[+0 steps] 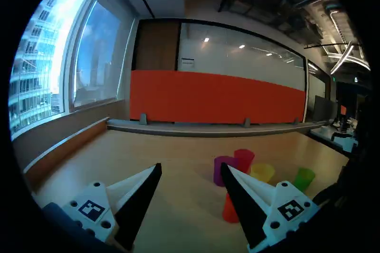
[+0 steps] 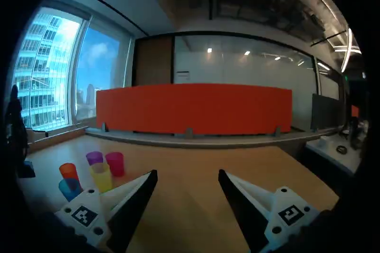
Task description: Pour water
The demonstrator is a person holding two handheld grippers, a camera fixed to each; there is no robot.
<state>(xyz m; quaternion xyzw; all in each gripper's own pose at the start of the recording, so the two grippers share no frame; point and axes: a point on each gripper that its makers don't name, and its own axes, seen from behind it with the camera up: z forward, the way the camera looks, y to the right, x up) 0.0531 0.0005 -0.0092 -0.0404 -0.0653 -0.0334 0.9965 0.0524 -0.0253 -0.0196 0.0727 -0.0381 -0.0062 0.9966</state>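
— On the table (image 1: 156, 151), going by the left gripper view, what are we facing?
— We are looking along the left gripper (image 1: 190, 166), its fingers spread wide and holding nothing. Close ahead the cups are standing in a cluster: a purple cup (image 1: 217, 170) and an orange cup (image 1: 229, 212) partly hidden behind one finger, a pink cup (image 1: 245, 157), a yellow cup (image 1: 262, 171), and a green cup (image 1: 304, 177) off to the side.
— And going by the right gripper view?
— The right gripper (image 2: 187, 173) is hanging open, gripping nothing. The cluster is sitting off toward the left of that view, with a blue cup (image 2: 70, 189) nearest us. We cannot tell which cup is holding water.
— How are we expecting them to handle?
— We are judging them light, thin plastic, smooth, easy to tip or squash. We are thinking of pinching one across its side wall, midway up, keeping it upright until it is over the next cup.
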